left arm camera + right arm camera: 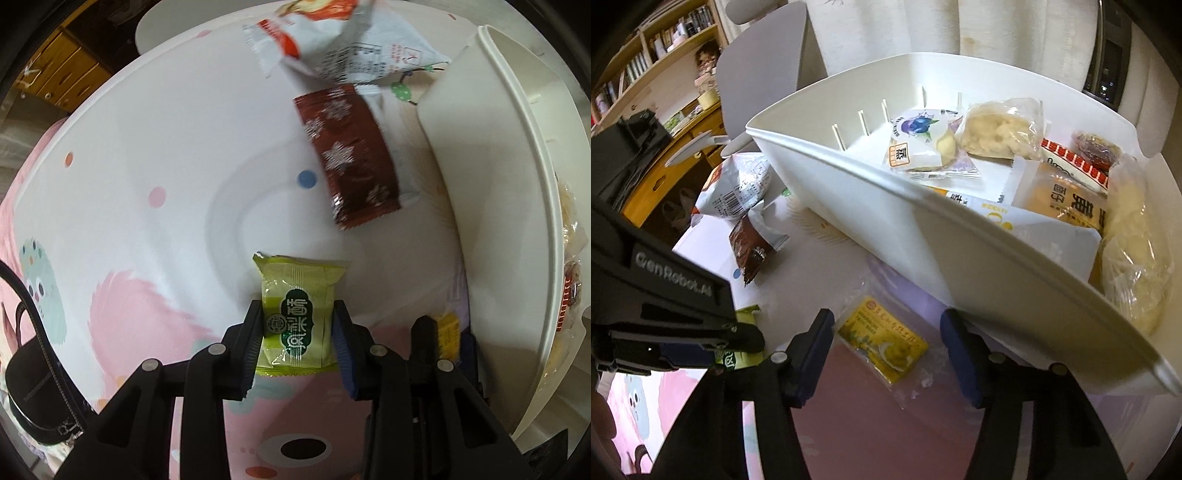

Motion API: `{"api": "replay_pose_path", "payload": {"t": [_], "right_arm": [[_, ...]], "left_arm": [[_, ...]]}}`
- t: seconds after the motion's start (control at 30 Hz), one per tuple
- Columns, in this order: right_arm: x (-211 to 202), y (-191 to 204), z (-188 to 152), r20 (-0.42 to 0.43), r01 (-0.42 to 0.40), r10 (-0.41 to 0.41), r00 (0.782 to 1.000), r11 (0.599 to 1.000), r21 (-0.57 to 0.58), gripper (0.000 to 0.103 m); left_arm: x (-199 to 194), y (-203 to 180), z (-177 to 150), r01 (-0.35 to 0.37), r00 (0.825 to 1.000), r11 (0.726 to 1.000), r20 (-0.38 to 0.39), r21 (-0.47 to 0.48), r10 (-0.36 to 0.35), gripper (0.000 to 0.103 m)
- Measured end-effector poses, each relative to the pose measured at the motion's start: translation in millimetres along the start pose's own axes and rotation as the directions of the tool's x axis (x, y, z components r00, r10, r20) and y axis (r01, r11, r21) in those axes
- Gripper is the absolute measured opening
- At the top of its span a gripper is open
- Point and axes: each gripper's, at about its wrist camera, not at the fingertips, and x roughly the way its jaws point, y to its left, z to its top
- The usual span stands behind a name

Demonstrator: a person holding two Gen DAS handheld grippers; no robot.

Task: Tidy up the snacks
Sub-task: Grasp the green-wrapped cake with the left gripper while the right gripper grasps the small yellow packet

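My left gripper points down at the desk, jaws clenched on the green snack packet; both pads press its side edges. The packet lies flat on the patterned cloth near the desk's near edge.

My right gripper has its jaws parted. The yellow snack packet, in a clear wrapper, lies on the cloth between them; neither pad touches it. It sits just in front of the white bin, close to the bin's near wall.

Toward the desk's far edge: a brown packet with snowflakes, and beyond it a white-and-red bag overlapping the brown one's far end.

The white bin stands along the desk's right side. Inside it: a blueberry-printed packet, a clear bag of pale pieces, an orange packet, and others I cannot identify.

A black bag shows at the left edge of the left wrist view.
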Motion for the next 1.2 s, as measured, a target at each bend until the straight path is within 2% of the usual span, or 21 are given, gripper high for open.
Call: {"api": "replay_pose_path", "payload": {"t": [0.33,0.57,0.63,0.8,0.83,1.2], "right_arm": [[-10.0,-16.6,-4.4,-0.081,-0.032,0.030,0.996,0.999,-0.033,0.057],[-22.6,-25.6,-19.5,-0.184,-0.121,0.110,0.977,0.991,-0.048,0.053],[-29.2,-30.2,-27.7,-0.210,-0.151,0.137,0.968,0.987,-0.054,0.032],[-44.1,-35.1,-45.8,-0.267,-0.210,0.185,0.946,0.976,-0.066,0.031],[-47.1,-37.3,-49.7,-0.276,-0.218,0.192,0.942,0.974,-0.065,0.031],[-104.5,-62.9,-59.8,-0.223,-0.284,0.261,0.939,0.956,-0.079,0.030]], "left_arm": [[-12.9,25.7,-32.6,-0.005,1.000,0.999,0.001,-0.051,0.005,0.034],[-37.6,40.2,-73.2,-0.008,0.999,0.998,0.039,-0.064,0.010,0.035],[-47.2,43.0,-95.3,-0.005,0.999,0.997,0.052,-0.074,0.008,0.035],[-65.6,54.0,-128.1,0.014,0.996,0.996,0.085,-0.091,-0.007,0.035],[-66.0,54.5,-150.5,0.017,0.996,0.995,0.091,-0.094,-0.008,0.035],[-94.3,50.0,-219.6,0.042,0.991,0.993,0.128,-0.112,-0.028,0.035]]}}
